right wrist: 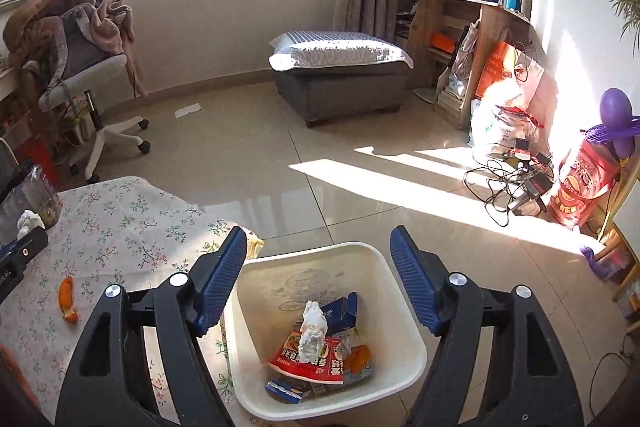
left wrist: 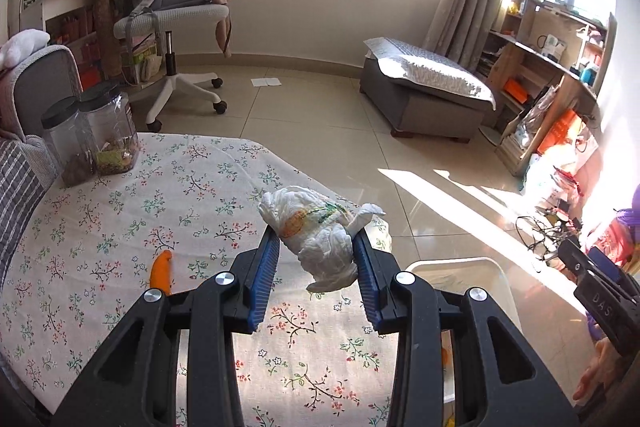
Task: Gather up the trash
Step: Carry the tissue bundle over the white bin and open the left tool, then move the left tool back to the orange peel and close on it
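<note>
Sunlit tiled floor spreads beyond a table under a floral tablecloth [left wrist: 120, 211]. Over its near right edge, the left gripper [left wrist: 316, 251] clamps a crumpled white tissue wad [left wrist: 320, 235]. A curled orange peel [left wrist: 161, 267] lies left of it. To the right, the right gripper [right wrist: 318, 275] hangs wide apart and empty above a cream plastic bin [right wrist: 400, 331] holding wrappers and a white tissue [right wrist: 314, 327].

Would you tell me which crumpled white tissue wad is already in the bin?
The smaller plain white tissue wad lying on the red wrapper inside the cream plastic bin; the printed one is held over the table.
</note>
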A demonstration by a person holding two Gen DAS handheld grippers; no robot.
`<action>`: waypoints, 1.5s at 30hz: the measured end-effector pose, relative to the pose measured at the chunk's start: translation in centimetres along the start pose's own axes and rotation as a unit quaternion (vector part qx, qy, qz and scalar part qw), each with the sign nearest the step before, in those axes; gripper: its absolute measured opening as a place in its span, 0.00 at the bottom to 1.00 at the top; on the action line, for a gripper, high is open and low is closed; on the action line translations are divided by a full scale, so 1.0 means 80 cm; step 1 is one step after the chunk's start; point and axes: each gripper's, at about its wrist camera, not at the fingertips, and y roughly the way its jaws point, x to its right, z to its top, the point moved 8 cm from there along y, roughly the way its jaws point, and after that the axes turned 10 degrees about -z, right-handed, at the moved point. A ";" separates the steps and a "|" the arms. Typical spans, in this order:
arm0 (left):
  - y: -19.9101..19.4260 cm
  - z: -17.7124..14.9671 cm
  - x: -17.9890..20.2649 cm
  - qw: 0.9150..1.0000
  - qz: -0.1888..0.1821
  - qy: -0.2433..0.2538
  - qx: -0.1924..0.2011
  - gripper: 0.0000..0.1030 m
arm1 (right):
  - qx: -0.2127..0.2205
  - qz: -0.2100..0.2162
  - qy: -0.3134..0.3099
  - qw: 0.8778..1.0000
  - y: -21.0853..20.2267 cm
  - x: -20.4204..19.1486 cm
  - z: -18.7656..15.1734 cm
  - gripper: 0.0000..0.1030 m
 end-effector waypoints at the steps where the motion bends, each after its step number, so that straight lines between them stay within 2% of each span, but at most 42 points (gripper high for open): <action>1: 0.004 -0.001 0.011 1.000 -0.007 0.004 -0.002 0.36 | 0.000 -0.002 0.009 1.000 0.001 0.010 0.001 0.79; 8: 0.043 -0.019 0.084 0.997 -0.062 0.034 -0.031 0.37 | -0.001 -0.035 0.076 0.997 0.010 0.081 0.003 0.91; 12: 0.064 -0.040 0.126 0.992 -0.098 0.050 -0.057 0.37 | -0.010 -0.040 0.108 0.993 0.016 0.109 -0.003 0.92; 18: 0.089 -0.074 0.180 0.982 -0.144 0.082 -0.095 0.38 | -0.012 -0.049 0.118 0.992 0.022 0.125 -0.007 0.93; 20: 0.098 -0.088 0.194 0.976 -0.160 0.088 -0.116 0.48 | -0.012 -0.050 0.119 0.992 0.020 0.124 -0.007 0.93; 21: 0.101 -0.094 0.198 0.975 -0.162 0.092 -0.123 0.60 | -0.012 -0.050 0.120 0.992 0.020 0.125 -0.007 0.93; 22: 0.103 -0.098 0.200 0.974 -0.159 0.097 -0.126 0.64 | -0.012 -0.049 0.119 0.992 0.021 0.126 -0.007 0.93; 25: 0.104 -0.100 0.195 0.975 -0.148 0.104 -0.131 0.66 | -0.011 -0.045 0.116 0.992 0.020 0.124 -0.006 0.93; 28: 0.102 -0.091 0.178 0.980 -0.121 0.099 -0.123 0.73 | -0.010 -0.040 0.105 0.994 0.018 0.110 -0.003 0.93; 30: 0.098 -0.084 0.161 0.984 -0.100 0.095 -0.116 0.74 | -0.010 -0.037 0.094 0.995 0.018 0.098 -0.003 0.93; 38: 0.088 -0.070 0.094 0.991 -0.050 0.050 -0.117 0.79 | -0.024 -0.017 0.031 0.999 0.016 0.028 -0.008 0.93; 45: 0.088 -0.067 0.025 0.992 0.007 0.025 -0.128 0.83 | -0.038 0.012 -0.016 0.999 0.010 -0.036 -0.015 0.93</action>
